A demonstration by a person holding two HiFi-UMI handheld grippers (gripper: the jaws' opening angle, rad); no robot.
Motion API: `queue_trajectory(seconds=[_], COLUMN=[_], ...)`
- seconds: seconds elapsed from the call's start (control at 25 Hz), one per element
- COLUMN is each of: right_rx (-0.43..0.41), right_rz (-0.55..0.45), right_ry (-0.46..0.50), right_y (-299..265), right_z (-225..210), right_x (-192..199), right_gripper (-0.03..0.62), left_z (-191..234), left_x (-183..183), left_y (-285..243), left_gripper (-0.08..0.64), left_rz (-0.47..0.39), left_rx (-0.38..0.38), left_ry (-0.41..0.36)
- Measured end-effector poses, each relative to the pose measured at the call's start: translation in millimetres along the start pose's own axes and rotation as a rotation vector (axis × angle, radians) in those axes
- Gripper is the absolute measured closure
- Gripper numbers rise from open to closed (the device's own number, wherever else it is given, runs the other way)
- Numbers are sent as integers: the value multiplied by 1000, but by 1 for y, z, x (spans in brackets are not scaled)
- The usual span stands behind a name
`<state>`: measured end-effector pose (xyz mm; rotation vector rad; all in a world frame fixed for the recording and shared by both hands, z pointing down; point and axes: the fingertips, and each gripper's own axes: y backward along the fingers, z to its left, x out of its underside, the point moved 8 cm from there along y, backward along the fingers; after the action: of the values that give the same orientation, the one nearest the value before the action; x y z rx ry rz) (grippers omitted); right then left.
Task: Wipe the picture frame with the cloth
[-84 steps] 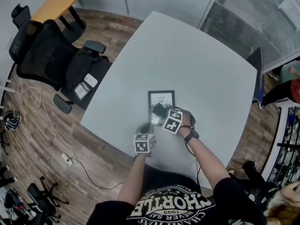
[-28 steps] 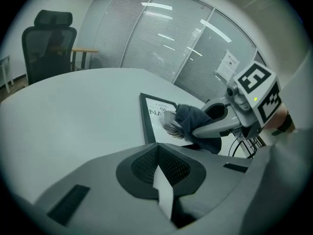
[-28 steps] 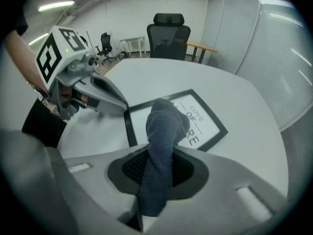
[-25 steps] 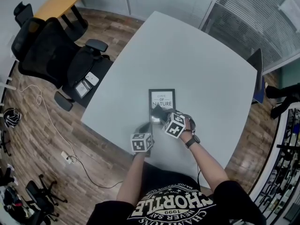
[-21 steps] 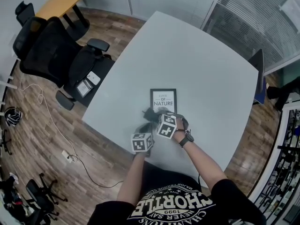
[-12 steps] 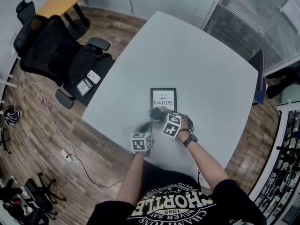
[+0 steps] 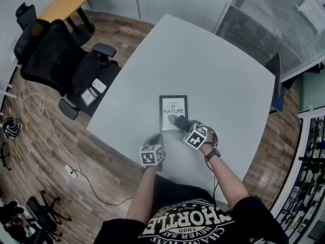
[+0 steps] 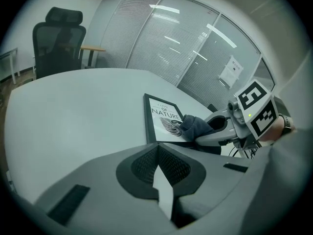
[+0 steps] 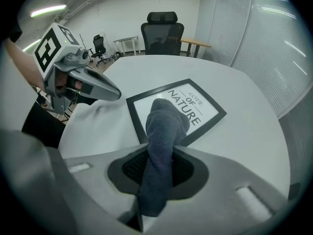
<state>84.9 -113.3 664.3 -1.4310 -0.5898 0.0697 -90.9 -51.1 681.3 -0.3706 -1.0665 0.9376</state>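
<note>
Head view gives us the layout: the frame (image 7: 173, 113) lies flat on the pale grey worktop (image 7: 213, 60), a thin black rectangle around a white print. The right tool (image 7: 184, 125) comes in over the frame's lower right corner, and the left tool (image 7: 156, 139) sits just beside its lower left corner. From there we cannot tell how either pair of jaws stands.

Right gripper view settles that for its own tool. The jaws are clamped on the cloth (image 9: 164, 131), a soft, dark blue-grey, fleecy bunch that stands up from between them. Its rounded end rests on the lower part of the print. This view also lets us read "OF NATURE" in black capitals.

Left gripper view shows what the others hide: its jaws are pressed together with nothing between them. From this low angle we see a dark feather-like drawing under the lettering, with the cloth touching it. The glass looks smooth and slightly glossy.
</note>
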Motion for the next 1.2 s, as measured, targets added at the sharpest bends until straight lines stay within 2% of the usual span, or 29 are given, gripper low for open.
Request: queue_trajectory(seconds=[0.16, 0.32, 0.44, 0.56, 0.72, 1.04, 1.2], right_rx=[-22, -66, -80, -61, -27, 47, 60], right_rz=[-56, -139, -132, -104, -105, -90, -166], right_ry=[35, 147, 215, 216, 107, -201, -320], right_y=[4, -4, -19, -28, -21, 1, 9], right_z=[14, 48, 68, 73, 66, 34, 31], right_x=[-22, -67, -89, -85, -63, 15, 33], right_gripper=[517, 517, 517, 517, 517, 517, 517], left_z=[5, 17, 20, 17, 16, -4, -21], left_x=[1, 4, 6, 8, 17, 28, 26], left_y=[12, 26, 34, 41, 48, 48, 53], left_gripper=[555, 555, 555, 555, 555, 555, 555], left_rz=[-19, -33, -40, -50, -54, -50, -40], left_rx=[-24, -65, -77, -77, -68, -19, 11], left_ry=[15, 48, 57, 61, 55, 29, -4])
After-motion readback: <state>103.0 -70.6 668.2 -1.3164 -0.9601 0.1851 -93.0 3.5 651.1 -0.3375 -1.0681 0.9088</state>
